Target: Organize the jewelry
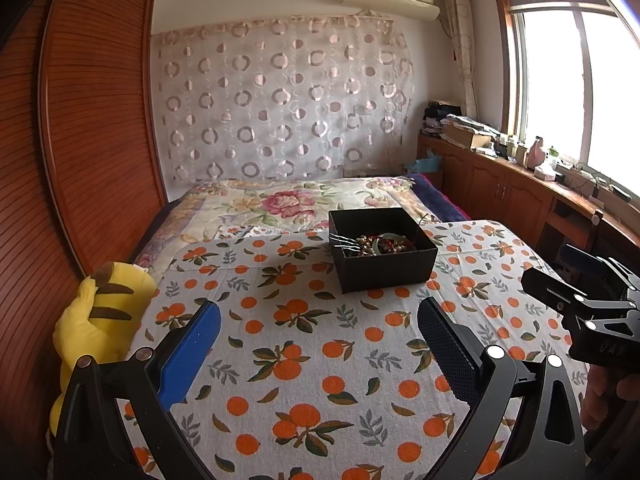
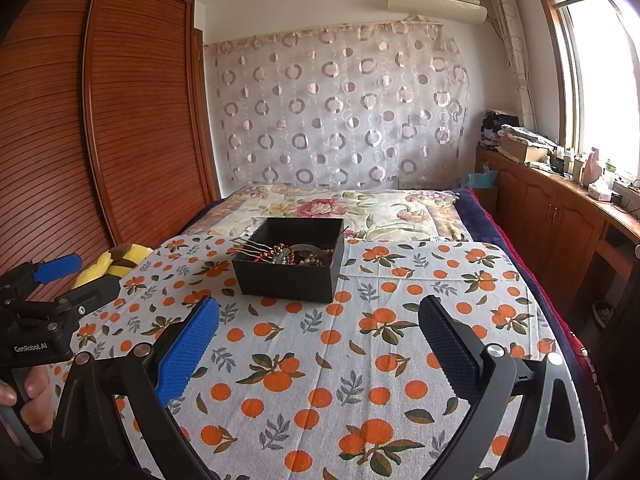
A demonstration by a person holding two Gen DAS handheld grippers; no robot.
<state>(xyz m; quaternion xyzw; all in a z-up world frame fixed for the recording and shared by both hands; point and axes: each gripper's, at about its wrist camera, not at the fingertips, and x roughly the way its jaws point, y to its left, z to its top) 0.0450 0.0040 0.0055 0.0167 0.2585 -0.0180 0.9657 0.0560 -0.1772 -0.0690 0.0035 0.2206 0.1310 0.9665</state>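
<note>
A black open box (image 1: 384, 266) stands on the table with the orange-print cloth (image 1: 304, 360). It holds a tangle of jewelry (image 1: 378, 245): beads, a pale bangle and thin hairpin prongs over its left rim. The box also shows in the right wrist view (image 2: 288, 274), with the jewelry (image 2: 296, 256) inside. My left gripper (image 1: 318, 312) is open and empty, above the cloth, short of the box. My right gripper (image 2: 318, 308) is open and empty too, also short of the box. Each gripper shows at the side of the other's view, the right one (image 1: 580, 300) and the left one (image 2: 60, 280).
A yellow plush toy (image 1: 100, 316) lies at the table's left edge, against the wooden wardrobe (image 1: 80, 140). A bed with a floral cover (image 1: 288, 204) lies behind the table. Wooden cabinets (image 1: 500, 188) with clutter run under the window on the right.
</note>
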